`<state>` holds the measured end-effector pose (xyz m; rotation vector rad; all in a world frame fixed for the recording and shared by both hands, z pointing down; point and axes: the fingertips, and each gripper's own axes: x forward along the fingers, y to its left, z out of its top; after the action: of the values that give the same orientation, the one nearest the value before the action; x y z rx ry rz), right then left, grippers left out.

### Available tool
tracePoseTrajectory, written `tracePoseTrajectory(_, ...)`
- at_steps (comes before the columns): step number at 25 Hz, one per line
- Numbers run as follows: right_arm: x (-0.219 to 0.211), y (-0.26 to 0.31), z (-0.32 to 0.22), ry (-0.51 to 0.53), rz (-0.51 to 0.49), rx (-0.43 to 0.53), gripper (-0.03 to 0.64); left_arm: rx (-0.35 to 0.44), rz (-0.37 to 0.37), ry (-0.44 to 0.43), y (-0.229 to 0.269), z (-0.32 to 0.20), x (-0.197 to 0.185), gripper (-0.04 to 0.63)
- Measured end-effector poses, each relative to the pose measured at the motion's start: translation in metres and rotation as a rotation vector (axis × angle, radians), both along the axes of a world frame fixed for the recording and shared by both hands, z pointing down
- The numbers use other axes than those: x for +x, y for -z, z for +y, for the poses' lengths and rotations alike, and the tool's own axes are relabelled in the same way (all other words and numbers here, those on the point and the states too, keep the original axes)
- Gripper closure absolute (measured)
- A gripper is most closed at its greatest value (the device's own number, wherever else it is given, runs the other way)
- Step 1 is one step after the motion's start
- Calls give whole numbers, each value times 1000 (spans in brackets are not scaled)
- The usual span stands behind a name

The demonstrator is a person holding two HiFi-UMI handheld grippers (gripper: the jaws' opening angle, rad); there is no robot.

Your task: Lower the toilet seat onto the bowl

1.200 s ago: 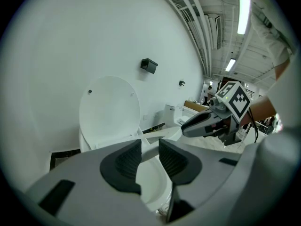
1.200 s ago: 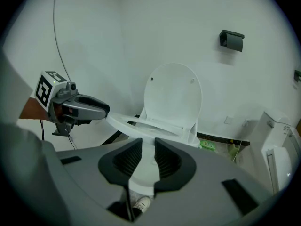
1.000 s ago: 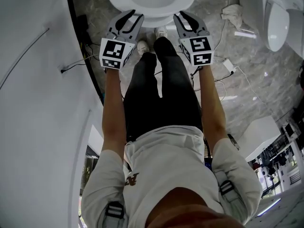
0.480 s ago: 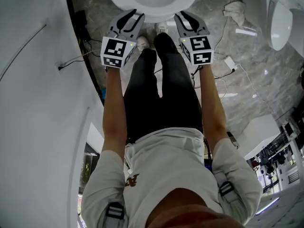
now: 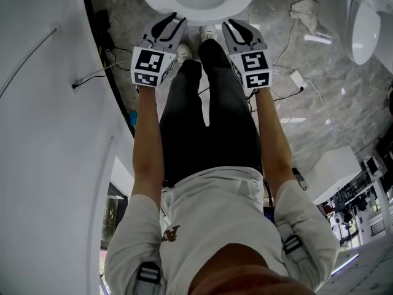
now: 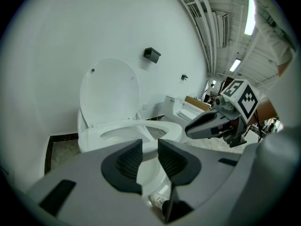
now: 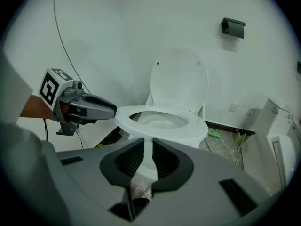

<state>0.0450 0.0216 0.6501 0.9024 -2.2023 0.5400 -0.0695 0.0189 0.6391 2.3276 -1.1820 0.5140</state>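
The white oval plastic toilet seat (image 6: 164, 125) (image 7: 188, 128) lies flat on the rim of the white ceramic bowl (image 6: 87, 142), already lowered. The rounded white lid (image 6: 110, 91) (image 7: 178, 79) stands upright behind it against the pale wall.

From the head view, the 2 hand-held grippers are held side by side in front of the toilet's near edge, 1 on each side of the person's black trousers (image 5: 209, 109).

The left hand-held gripper (image 5: 167, 18) (image 6: 149, 147) (image 7: 115, 109) points at the front of the toilet. Its dark ribbed pads stand apart with a clear gap, and nothing is between them. Its jaws have just been closing a little.

The right hand-held gripper (image 5: 234, 23) (image 7: 148, 154) (image 6: 188, 130) is level with it and just short of the seat's front edge. Its jaws have just been closing too. They now leave only a narrow slit and pinch nothing.

A small black box (image 6: 151, 54) (image 7: 233, 27) is fixed to the wall above and to the right of the lid. A second white toilet fixture (image 5: 359, 23) (image 6: 188, 109) stands well to the right on the grey marble floor (image 5: 319, 103). A crumpled white cloth (image 5: 305, 11) lies on the floor between the 2 toilets. A white shoe (image 5: 183, 55) shows just below the left hand-held gripper.
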Motion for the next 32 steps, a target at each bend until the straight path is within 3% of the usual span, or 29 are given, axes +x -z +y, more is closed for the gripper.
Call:
tracePoseTrajectory(10,-9,-3,8,-5,-51,19,549,-41,6,13,-27,13,0,488)
tracePoseTrajectory(32,-16,-64,18,5,-21,-58,549,-118,13,38,-79,30,2,495)
